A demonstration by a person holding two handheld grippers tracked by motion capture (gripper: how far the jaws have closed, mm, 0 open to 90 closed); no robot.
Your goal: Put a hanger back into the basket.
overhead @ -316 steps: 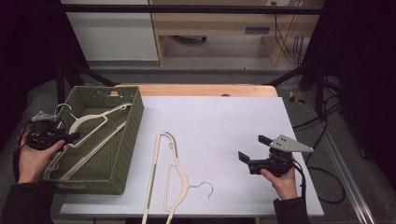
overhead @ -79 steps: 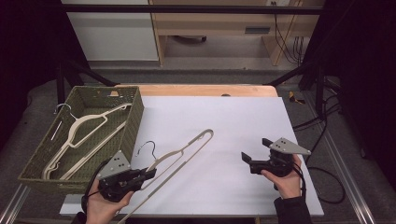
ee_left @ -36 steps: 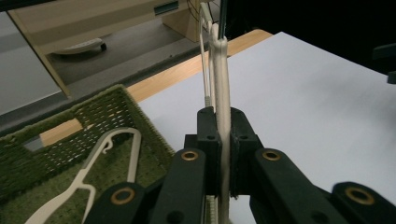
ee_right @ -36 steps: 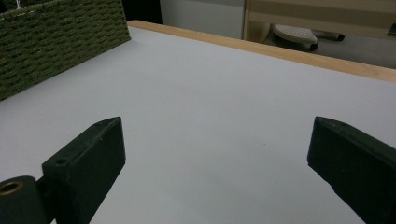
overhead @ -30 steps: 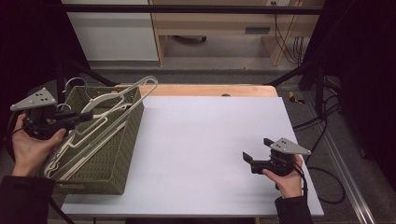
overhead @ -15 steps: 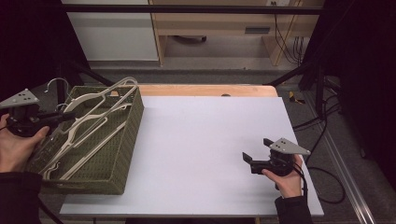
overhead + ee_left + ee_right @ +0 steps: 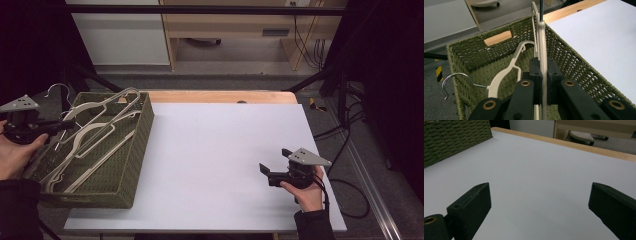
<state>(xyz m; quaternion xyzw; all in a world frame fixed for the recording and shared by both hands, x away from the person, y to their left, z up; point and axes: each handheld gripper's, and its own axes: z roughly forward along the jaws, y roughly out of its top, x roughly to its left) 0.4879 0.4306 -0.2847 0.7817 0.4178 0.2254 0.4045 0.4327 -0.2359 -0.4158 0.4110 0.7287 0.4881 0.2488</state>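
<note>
held hanger (image 7: 541, 37) top cut off by frame edge, lower part hidden behind left tongs (image 7: 543, 75)

This looks like a lab or test bay, not a home; a white work table (image 7: 225, 160) with a plywood edge stands inside a black metal frame (image 7: 200, 9); loose cables (image 7: 305, 35) hang at 1 o'clock; a bare wooden bench (image 7: 235, 30) and white cabinet (image 7: 120, 35) line 12 o'clock; grey floor (image 7: 210, 80) lies beyond.
</note>
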